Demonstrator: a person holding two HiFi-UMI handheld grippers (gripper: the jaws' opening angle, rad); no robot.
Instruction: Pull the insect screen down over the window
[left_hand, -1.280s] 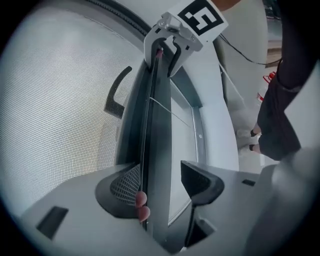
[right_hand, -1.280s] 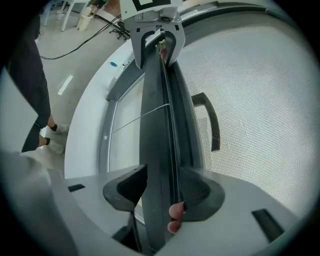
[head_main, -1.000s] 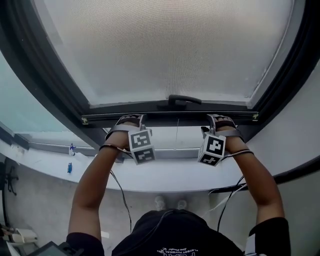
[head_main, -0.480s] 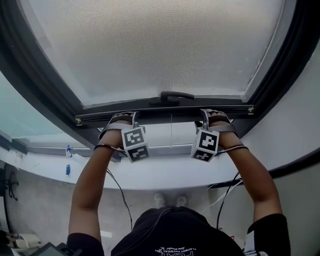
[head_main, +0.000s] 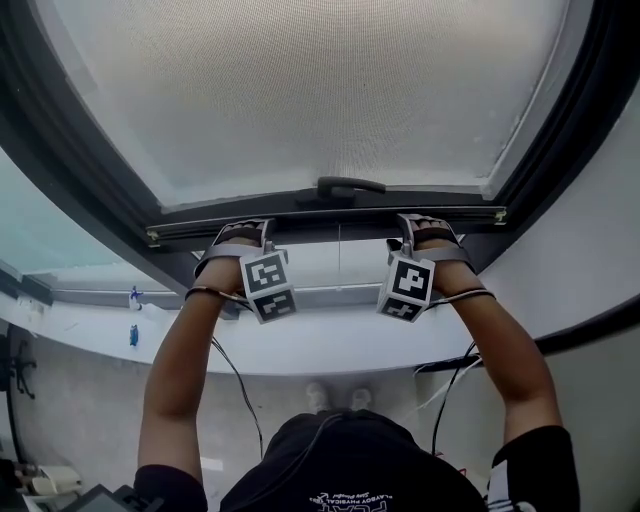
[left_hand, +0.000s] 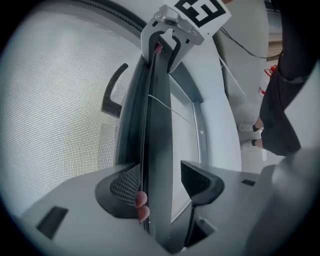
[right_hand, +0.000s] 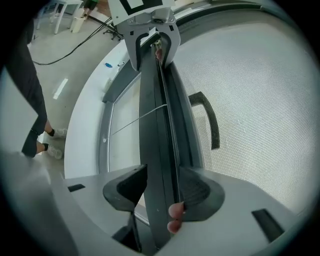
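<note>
mid-pull. insect screen (head_main: 330, 90) is most of the way down: mesh covers nearly the whole window (head_main: 600, 120), window handle (head_main: 350, 186) shows through it. pull bar (head_main: 330, 222) sits just under that handle, roughly level, with a strip of uncovered opening between it and the bottom frame rail (head_main: 330, 290). thin cord (head_main: 338, 258) hangs from the middle of the bar.

left gripper (head_main: 243, 233) and right gripper (head_main: 424, 228) are both on the bar, one either side of centre, well apart, arms stretched up.

right gripper view: bar runs straight between the jaws, both pads against it, closed on it (right_hand: 162, 192). solid clamp.

left gripper view: bar is between the jaws too (left_hand: 161, 184). mesh-side pad is on it, room-side jaw shows a thin sliver of light next to the bar. i'd call it closed around the bar but looser than the right.

step in hand: drawing the bar down, last part of the travel as i read it.

next move, my take: keep both ends coming down together so the bar stays level in the side tracks. if the left side slips, the bar will likely cock and bind. take it down to the bottom rail. can't see any catch or latch from here, so can't tell whether it needs a push to seat. keep the cord out from under the bar.
</note>
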